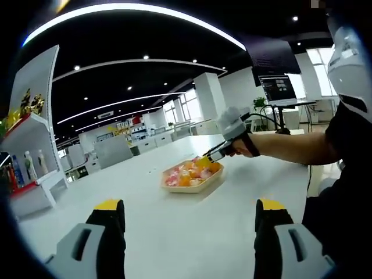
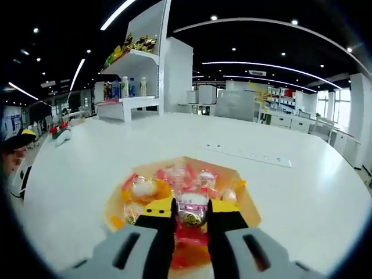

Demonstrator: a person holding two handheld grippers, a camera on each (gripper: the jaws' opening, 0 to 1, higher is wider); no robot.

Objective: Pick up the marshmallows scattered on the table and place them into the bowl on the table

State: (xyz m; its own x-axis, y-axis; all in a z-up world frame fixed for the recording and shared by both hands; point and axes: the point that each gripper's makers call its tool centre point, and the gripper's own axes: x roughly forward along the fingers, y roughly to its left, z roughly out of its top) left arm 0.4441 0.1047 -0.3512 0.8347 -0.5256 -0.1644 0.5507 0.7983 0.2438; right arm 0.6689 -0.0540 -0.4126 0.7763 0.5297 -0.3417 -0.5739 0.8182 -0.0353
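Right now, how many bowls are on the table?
1. The bowl sits mid-table, holding wrapped marshmallows. The right tool hangs over it, shut on a marshmallow. The table's far side may hide more.

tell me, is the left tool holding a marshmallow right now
No, the left tool is open above the bare white table, with nothing between its yellow-tipped jaws.

The left gripper, grey with black jaws tipped in yellow, hangs with its jaws wide apart over the white table. Beyond them sits a shallow tan bowl of pink, orange and yellow wrapped marshmallows. The right gripper, held in a person's hand, reaches over the bowl's far rim.
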